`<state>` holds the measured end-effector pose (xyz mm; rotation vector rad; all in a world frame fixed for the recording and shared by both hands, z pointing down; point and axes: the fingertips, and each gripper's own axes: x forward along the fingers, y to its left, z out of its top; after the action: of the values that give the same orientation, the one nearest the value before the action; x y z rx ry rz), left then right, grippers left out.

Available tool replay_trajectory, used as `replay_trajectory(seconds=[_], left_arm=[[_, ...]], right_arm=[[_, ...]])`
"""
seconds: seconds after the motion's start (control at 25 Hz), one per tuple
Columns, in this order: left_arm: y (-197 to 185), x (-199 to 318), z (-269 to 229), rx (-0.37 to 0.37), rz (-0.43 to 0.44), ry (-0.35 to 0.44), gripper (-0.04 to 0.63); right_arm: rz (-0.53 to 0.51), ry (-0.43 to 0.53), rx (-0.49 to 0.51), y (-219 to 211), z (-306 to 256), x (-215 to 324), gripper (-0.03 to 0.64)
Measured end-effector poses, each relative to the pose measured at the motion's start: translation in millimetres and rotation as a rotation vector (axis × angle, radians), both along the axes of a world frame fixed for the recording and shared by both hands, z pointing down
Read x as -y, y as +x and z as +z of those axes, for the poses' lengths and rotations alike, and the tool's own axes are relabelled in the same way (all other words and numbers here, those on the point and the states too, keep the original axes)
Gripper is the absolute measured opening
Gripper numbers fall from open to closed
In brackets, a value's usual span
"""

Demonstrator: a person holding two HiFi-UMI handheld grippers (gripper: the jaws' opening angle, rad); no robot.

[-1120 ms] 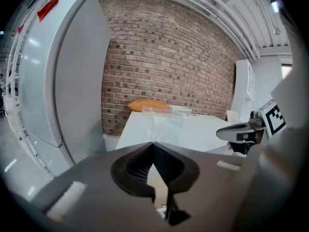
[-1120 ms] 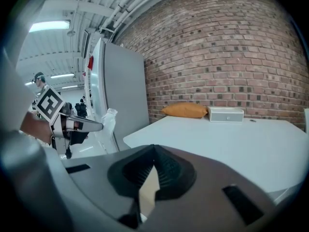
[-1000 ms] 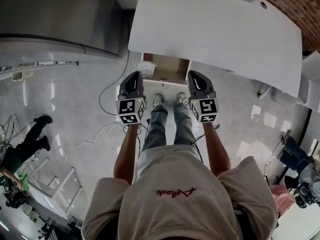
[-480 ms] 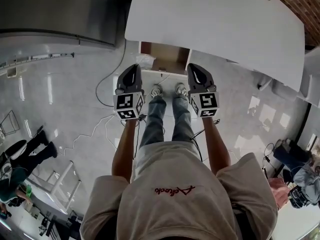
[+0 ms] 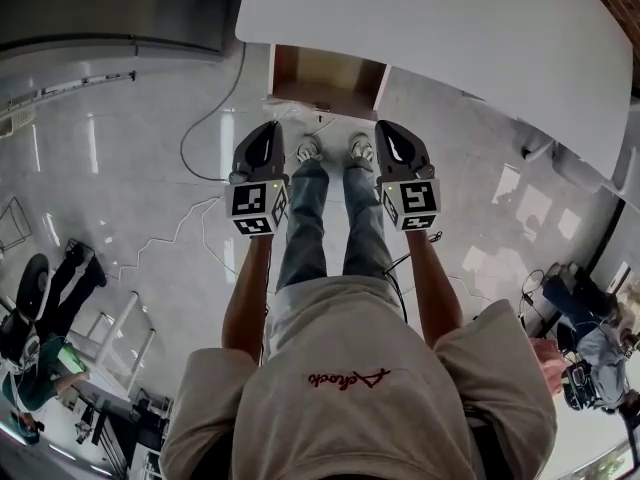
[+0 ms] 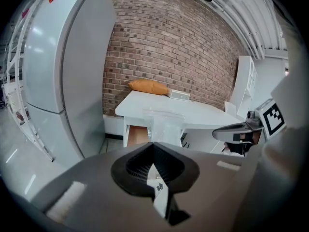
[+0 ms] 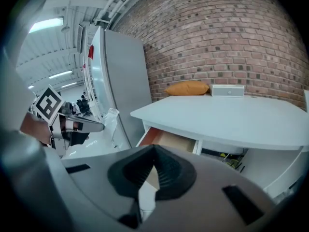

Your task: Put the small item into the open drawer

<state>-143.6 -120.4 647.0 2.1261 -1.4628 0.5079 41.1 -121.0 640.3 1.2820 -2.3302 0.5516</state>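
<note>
The small clear plastic bag (image 6: pixel 164 123) is pinched in the left gripper (image 6: pixel 153 146), whose jaws are pressed together on its near edge. The rest of it stands limp and crumpled ahead of the tips. It is in the air, well short of the open drawer with a bare wooden inside (image 6: pixel 137 135), which juts from under the curved white table (image 6: pixel 203 114). The right gripper (image 7: pixel 154 148) is held alongside, jaws closed tip to tip with nothing between them.

The likely trouble is the bag itself. It is so light and floppy that it could drape over the drawer's front or snag under the tabletop's overhang instead of dropping in. It could also cling to the pads once they part. A low approach might knock the gripper against the table's edge.

The head view shows both grippers side by side above the person's shoes (image 5: pixel 308 152), but the bag barely registers there. The right gripper view catches the bag from the side, at the left gripper's tip, and looks into the drawer at an angle. Only the gripper views show the orange cushion (image 6: pixel 148 86) on the table by the brick wall (image 6: pixel 183 42).
</note>
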Motion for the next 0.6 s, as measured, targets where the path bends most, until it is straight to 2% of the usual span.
replay_trajectory(seconds=[0.4,0.6], left_arm=[[9,-30,51,-0.001,0.002,-0.064,0.008],[14,-43,70,-0.001,0.007,-0.075,0.008]], right_arm=[[-0.015,-0.087,0.020,-5,51,-42,0.012],[-0.015,-0.088,0.029,-2,62,-55,0.012]])
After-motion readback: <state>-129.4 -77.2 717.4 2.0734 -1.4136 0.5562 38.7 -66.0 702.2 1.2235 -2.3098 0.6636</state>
